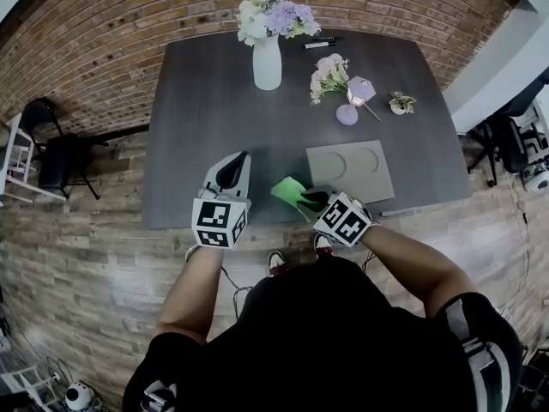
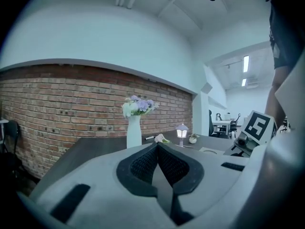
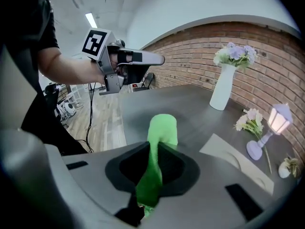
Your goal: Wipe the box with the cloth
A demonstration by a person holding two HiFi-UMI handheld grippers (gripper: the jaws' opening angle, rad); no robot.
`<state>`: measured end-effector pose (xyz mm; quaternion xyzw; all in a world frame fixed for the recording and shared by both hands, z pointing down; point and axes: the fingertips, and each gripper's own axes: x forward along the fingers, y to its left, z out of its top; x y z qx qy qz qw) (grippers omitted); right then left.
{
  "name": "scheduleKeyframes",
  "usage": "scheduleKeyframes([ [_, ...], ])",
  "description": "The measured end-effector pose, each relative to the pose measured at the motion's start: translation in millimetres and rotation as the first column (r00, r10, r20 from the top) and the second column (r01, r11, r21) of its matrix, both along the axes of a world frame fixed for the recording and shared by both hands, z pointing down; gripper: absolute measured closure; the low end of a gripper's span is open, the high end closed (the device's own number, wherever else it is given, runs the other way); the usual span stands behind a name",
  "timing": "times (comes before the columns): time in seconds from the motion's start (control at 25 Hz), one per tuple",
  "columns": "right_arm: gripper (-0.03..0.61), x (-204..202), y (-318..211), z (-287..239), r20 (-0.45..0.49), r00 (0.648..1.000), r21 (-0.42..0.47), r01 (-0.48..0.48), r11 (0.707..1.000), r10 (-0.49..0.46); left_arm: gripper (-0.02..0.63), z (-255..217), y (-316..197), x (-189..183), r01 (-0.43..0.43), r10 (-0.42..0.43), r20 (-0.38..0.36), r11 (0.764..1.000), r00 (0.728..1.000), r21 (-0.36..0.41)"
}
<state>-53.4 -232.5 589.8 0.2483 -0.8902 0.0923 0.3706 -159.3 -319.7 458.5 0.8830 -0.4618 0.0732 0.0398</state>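
Right gripper (image 3: 153, 149) is clamped on the green cloth (image 3: 162, 127), a fold poking out past the jaw tips above the near edge of the table (image 1: 206, 127). The box (image 1: 350, 172), flat and grey with two round recesses, lies just to its right, apparently not touched by the cloth. Left gripper (image 2: 157, 149) has its jaws pressed together on nothing, off to the left. Step in hand looks like bringing the cloth over; next move calls for lowering it flat onto the box top, the left perhaps steadying.
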Motion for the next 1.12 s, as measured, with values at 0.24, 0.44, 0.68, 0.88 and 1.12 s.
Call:
scheduleKeyframes([
  [0.24,0.529,-4,-25,6,-0.026,0.997,-0.038,0.075,0.996,-0.076,0.604,2,-14,-3,0.052,-0.052,-0.001,0.999,0.999,-0.009],
  [0.44,0.529,-6,-61,8,-0.041,0.993,-0.006,0.112,0.994,-0.113,0.604,4,-16,-11,0.107,-0.107,0.006,0.994,0.994,-0.021],
  [0.68,0.529,-9,-120,7,-0.101,0.990,0.056,0.105,0.993,-0.099,0.604,2,-17,-5,0.118,-0.117,0.032,0.993,0.993,-0.026],
  [0.88,0.529,-8,-168,-2,-0.076,0.996,0.072,0.058,0.996,-0.052,0.604,-8,-16,5,0.123,-0.121,0.056,0.992,0.991,-0.016],
  [1.12,0.529,23,-203,-3,-0.045,0.999,0.056,-0.026,0.998,0.029,0.604,-15,-16,17,0.135,-0.133,0.066,0.991,0.989,-0.024],
])
